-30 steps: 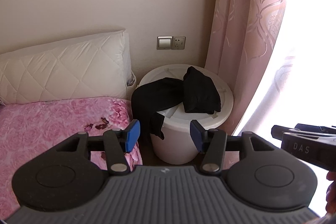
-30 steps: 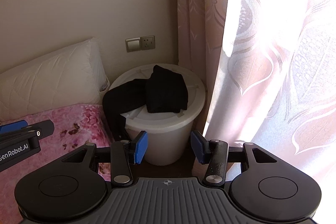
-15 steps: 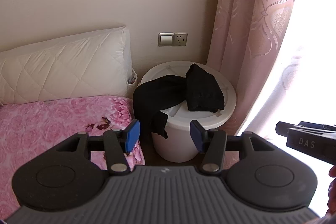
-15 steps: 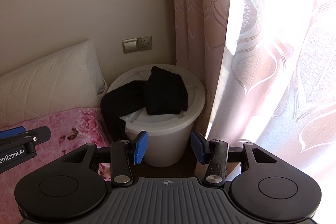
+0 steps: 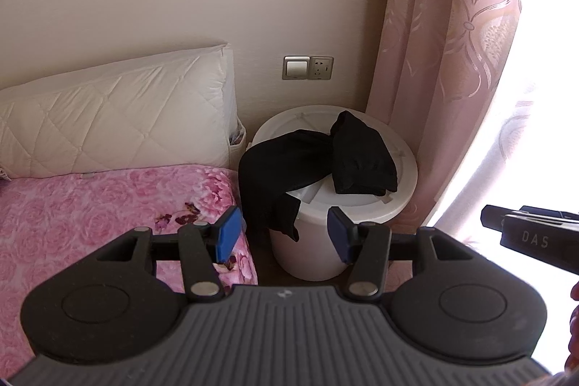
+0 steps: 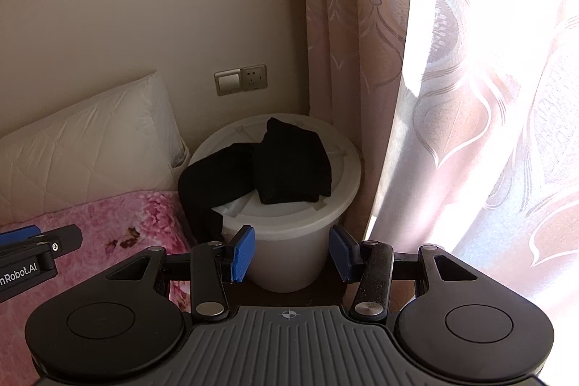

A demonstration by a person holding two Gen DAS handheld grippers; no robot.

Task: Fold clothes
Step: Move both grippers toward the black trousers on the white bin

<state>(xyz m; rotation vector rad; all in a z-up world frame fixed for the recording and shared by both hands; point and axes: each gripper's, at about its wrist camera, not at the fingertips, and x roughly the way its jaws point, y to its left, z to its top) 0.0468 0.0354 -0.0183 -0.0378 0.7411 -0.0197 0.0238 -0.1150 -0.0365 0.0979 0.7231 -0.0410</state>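
Two black garments lie on a round white bucket beside the bed. One black garment sits folded on the lid. The other black garment is loose and hangs over the bucket's left rim. My left gripper is open and empty, well short of the bucket. My right gripper is also open and empty, level with the bucket's front wall but nearer the camera. Each gripper shows at the edge of the other's view.
A pink floral bedspread covers the bed at left, with a white quilted pillow against the wall. A pink patterned curtain hangs right of the bucket. A switch and socket sit on the wall.
Both grippers have drawn back from the bucket and risen slightly, so the bucket and garments look smaller and lower. The jaws stayed open and the garments have not moved.
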